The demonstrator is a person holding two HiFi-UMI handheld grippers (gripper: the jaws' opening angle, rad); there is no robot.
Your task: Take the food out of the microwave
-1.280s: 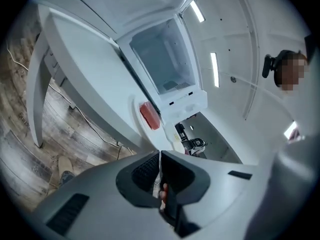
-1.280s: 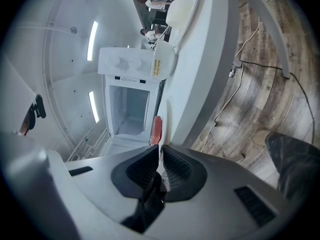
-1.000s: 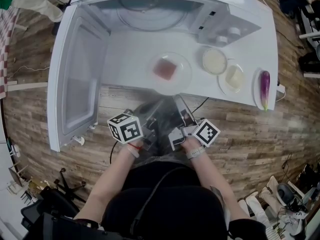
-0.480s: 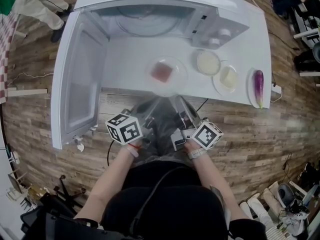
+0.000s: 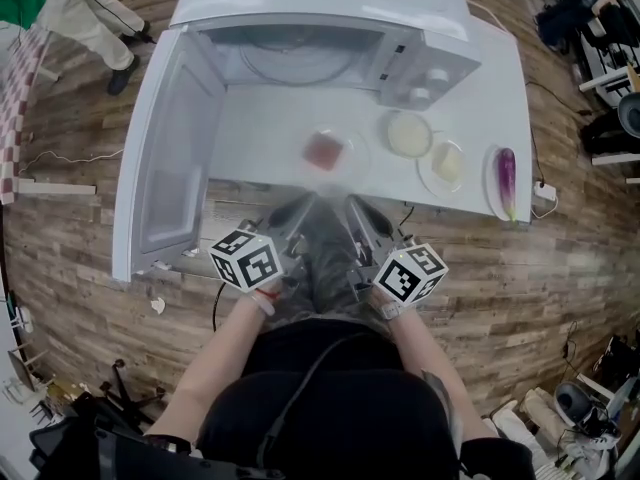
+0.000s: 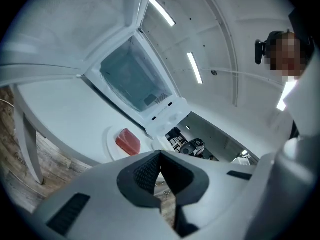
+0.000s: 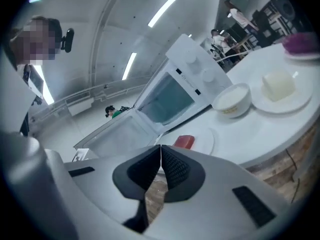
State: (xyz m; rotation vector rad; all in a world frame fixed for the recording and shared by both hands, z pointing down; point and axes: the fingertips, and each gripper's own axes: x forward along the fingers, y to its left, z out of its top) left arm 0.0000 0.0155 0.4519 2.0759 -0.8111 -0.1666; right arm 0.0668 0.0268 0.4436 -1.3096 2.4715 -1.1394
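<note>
A reddish slab of food point(image 5: 324, 151) lies on a clear plate point(image 5: 352, 158) on the white table, in front of the white microwave point(image 5: 300, 53), whose door point(image 5: 165, 158) hangs open to the left. The microwave's chamber looks bare. Both grippers hover side by side off the table's near edge, short of the plate. My left gripper point(image 5: 293, 213) is shut and holds nothing; its view shows the food point(image 6: 128, 141) ahead, past the pads point(image 6: 148, 171). My right gripper point(image 5: 362, 218) is closing, pads point(image 7: 175, 170) meeting on nothing, with the food point(image 7: 184, 142) just beyond.
Right of the food plate stand a white bowl point(image 5: 409, 134), a plate with a pale block point(image 5: 446, 164) and a purple eggplant point(image 5: 503, 182) on a dish. Wooden floor surrounds the table; bags and cables lie at the far right. People stand in the background point(image 7: 235, 15).
Both grippers have drawn back from the plate toward the person and risen. The right gripper has rolled, and its marker cube now faces up differently. The food stays on its plate.
</note>
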